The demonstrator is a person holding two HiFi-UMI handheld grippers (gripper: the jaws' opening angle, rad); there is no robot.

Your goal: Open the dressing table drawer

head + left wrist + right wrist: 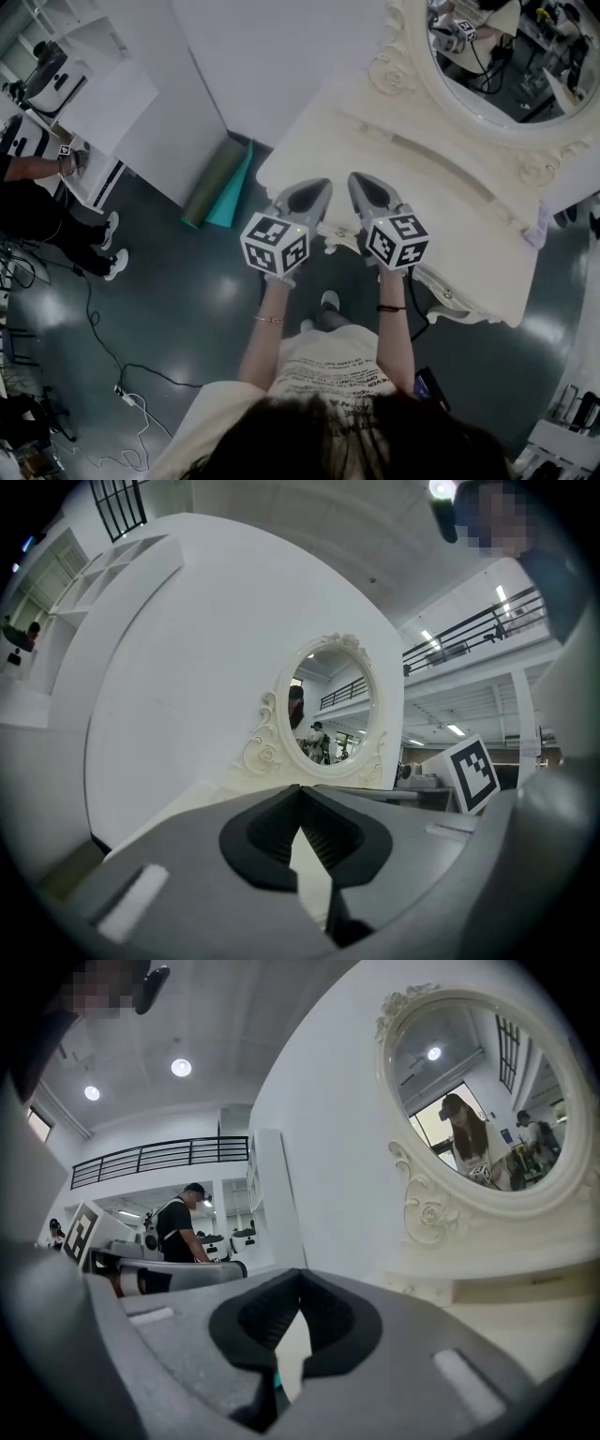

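A cream dressing table [450,202] with carved trim stands at the right of the head view, its oval mirror [511,56] at the top right. The drawer front lies under the table's near edge and hardly shows from above. Both grippers are held side by side, pointing level at the table's near left corner. On my left gripper [322,185] the fingertips meet with nothing between them, and my right gripper [359,178] is shut and empty too. The left gripper view shows its shut tips [300,787] before the mirror [328,714]. My right gripper [300,1272] faces the mirror [478,1101] and the tabletop.
A rolled green and teal mat [217,183] leans against a white wall panel [178,103] left of the table. A person [33,202] stands at the far left by a white shelf. Cables [103,347] trail over the dark floor. My own feet [328,302] stand close to the table.
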